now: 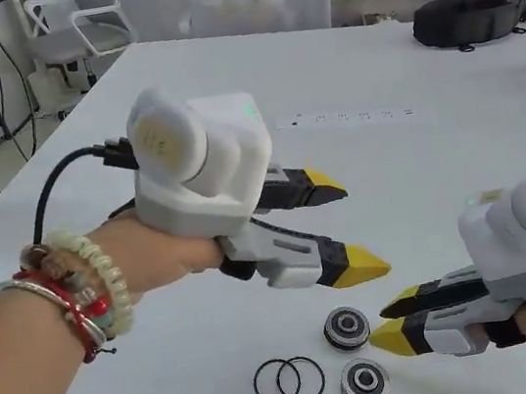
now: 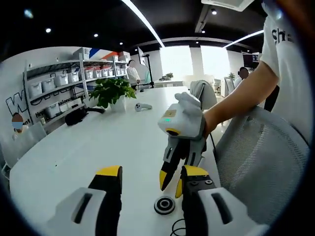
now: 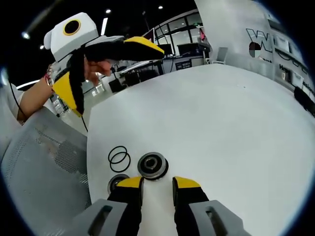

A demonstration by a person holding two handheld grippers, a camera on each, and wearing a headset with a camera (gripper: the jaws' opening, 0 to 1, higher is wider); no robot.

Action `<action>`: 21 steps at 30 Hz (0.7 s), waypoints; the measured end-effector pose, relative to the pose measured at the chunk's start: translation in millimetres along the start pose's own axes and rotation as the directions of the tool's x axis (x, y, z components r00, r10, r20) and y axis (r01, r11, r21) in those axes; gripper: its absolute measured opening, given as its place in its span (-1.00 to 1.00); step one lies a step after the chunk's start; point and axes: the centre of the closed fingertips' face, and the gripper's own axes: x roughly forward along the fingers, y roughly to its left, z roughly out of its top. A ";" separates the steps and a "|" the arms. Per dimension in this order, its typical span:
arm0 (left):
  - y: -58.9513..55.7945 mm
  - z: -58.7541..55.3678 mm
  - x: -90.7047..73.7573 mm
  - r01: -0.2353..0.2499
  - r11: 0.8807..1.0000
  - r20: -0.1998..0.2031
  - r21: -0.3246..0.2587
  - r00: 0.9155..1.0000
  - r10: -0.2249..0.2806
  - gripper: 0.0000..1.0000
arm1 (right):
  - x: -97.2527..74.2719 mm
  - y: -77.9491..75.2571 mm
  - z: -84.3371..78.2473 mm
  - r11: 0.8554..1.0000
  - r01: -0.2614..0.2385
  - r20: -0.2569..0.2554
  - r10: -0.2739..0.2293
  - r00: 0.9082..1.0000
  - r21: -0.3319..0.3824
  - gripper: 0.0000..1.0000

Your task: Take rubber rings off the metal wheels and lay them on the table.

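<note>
The left tool [image 1: 345,226] hangs above the bench [image 1: 417,164], jaws spread wide with nothing between them. The right tool [image 1: 393,322] sits low, its jaws narrow and empty, yellow tips just beside a dark-rimmed metal wheel [image 1: 346,327]. The second wheel [image 1: 364,384] lies near the first, closer to the person. Two black rubber rings [image 1: 288,380] lie overlapped and flat on the bench, just left of the wheels.
</note>
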 end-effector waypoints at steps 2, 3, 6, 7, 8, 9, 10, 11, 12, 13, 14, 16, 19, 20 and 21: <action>-0.2 -8.6 3.8 -0.007 1.000 0.008 -0.008 1.000 0.007 -0.16 | 0.9 0.3 0.4 1.000 -0.002 0.004 0.002 1.000 -0.002 -0.56; -0.3 -13.6 5.8 -0.013 1.000 0.016 -0.023 1.000 0.013 -0.18 | 1.5 0.3 0.3 1.000 -0.004 0.006 0.004 1.000 -0.001 -0.56; -1.2 -30.5 10.5 -0.018 0.999 -0.008 -0.032 1.000 0.018 -0.29 | 2.2 0.2 -1.0 1.000 -0.004 0.002 0.004 1.000 -0.004 -0.56; -0.9 -36.6 11.5 -0.020 0.999 -0.026 -0.027 0.999 0.020 -0.32 | 2.4 0.0 -1.5 1.000 -0.003 0.000 0.003 1.000 -0.006 -0.56; -1.1 -45.2 12.9 -0.020 1.000 -0.054 -0.020 0.998 0.019 -0.35 | 2.8 -0.1 -1.9 1.000 -0.003 0.000 0.003 1.000 -0.009 -0.56; -1.5 -48.9 13.9 -0.019 1.000 -0.062 -0.013 0.998 0.018 -0.36 | 3.0 0.2 -1.7 1.000 -0.005 0.002 0.005 1.000 -0.010 -0.57; -1.7 -53.6 15.2 -0.021 1.000 -0.067 -0.011 0.998 0.020 -0.38 | 3.3 0.5 -1.3 1.000 -0.005 0.005 0.005 1.000 -0.011 -0.57; -2.2 -56.6 16.0 -0.017 1.000 -0.070 -0.012 0.997 0.017 -0.40 | 3.5 0.6 -0.9 1.000 -0.006 0.008 0.006 1.000 -0.014 -0.56; -2.6 -59.0 16.6 -0.015 1.000 -0.073 -0.015 0.997 0.014 -0.41 | 3.8 1.2 0.0 1.000 -0.008 0.013 0.009 1.000 -0.017 -0.56; -2.9 -61.6 17.3 -0.013 1.000 -0.076 -0.018 0.997 0.012 -0.41 | 4.0 1.5 0.3 1.000 -0.010 0.016 0.010 1.000 -0.019 -0.56; -4.1 -65.9 18.2 -0.006 1.000 -0.084 -0.030 0.996 0.004 -0.41 | 4.4 2.0 0.4 1.000 -0.011 0.017 0.011 1.000 -0.021 -0.57; -6.7 -70.7 19.6 0.006 0.998 -0.086 -0.061 0.996 -0.011 -0.40 | 5.8 2.7 -1.3 1.000 -0.015 0.009 0.015 1.000 -0.026 -0.57; -7.9 -77.8 22.2 -0.001 0.998 -0.103 -0.064 0.995 -0.006 -0.43 | 7.6 2.7 -3.6 0.999 -0.010 -0.004 0.010 1.000 -0.035 -0.58; -8.9 -80.7 23.1 -0.001 0.998 -0.112 -0.062 0.994 -0.006 -0.44 | 7.9 2.6 -3.8 0.999 -0.009 -0.004 0.009 1.000 -0.038 -0.58; -10.1 -85.9 24.4 -0.002 0.998 -0.129 -0.059 0.992 -0.006 -0.45 | 8.1 3.0 -3.8 0.999 -0.011 -0.005 0.011 1.000 -0.037 -0.58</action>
